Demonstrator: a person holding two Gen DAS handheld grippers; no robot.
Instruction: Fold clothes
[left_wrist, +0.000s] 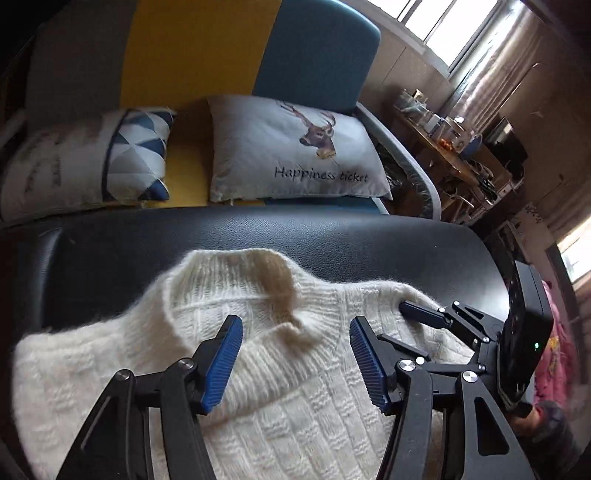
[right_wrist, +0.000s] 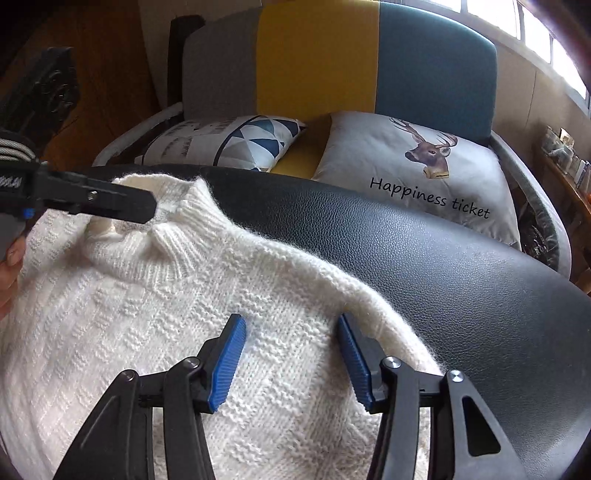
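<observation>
A cream knitted sweater (left_wrist: 229, 369) lies spread on the black leather-look table (left_wrist: 332, 240), its ribbed collar (left_wrist: 258, 280) toward the table's far edge and its body running toward the cameras.

The left tongs (left_wrist: 295, 362) hang just over the sweater below the collar, with the collar's front dip between the two blue pads (left_wrist: 221, 369). Their jaws stand partly apart, and the pads do not pinch the knit; nothing is held. In the right wrist view one black finger of the left tongs (right_wrist: 110, 201) reaches in from the left and lies against the collar's near side.

The right tongs (right_wrist: 291, 362) sit over the sweater's shoulder, to the right of the collar, where the knit's edge meets the bare table. Their jaws are also partly apart. The right pad rests at the rolled shoulder edge, the left one over flat knit; whether the tips press into the wool cannot be told, but no fold is gripped between them.

Beyond the table's far edge stands a sofa (right_wrist: 424, 62) in grey, yellow and teal, carrying a deer-print cushion (right_wrist: 406, 173) and a triangle-patterned cushion (right_wrist: 251, 144).
</observation>
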